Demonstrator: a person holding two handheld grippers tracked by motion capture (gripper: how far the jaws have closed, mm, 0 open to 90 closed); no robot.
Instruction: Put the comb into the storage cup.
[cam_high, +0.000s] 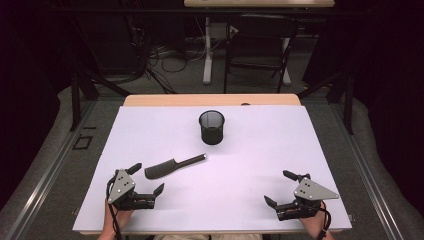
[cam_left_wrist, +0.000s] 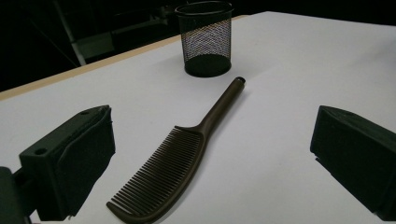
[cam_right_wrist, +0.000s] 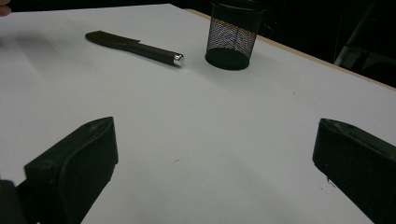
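A dark brown comb lies flat on the white table, its toothed end to the left and its metal-tipped handle pointing right toward the centre. Behind it a black mesh cup stands upright. My left gripper is open near the front left, its jaws wide apart just in front of the comb's toothed end. The mesh cup stands beyond the handle tip. At the front right my right gripper is open over bare table, far from the comb and the cup.
The white sheet covers the table, with a wooden edge at the back. Beyond the table stand a dark chair, a desk leg and floor cables. Metal rails run along both sides.
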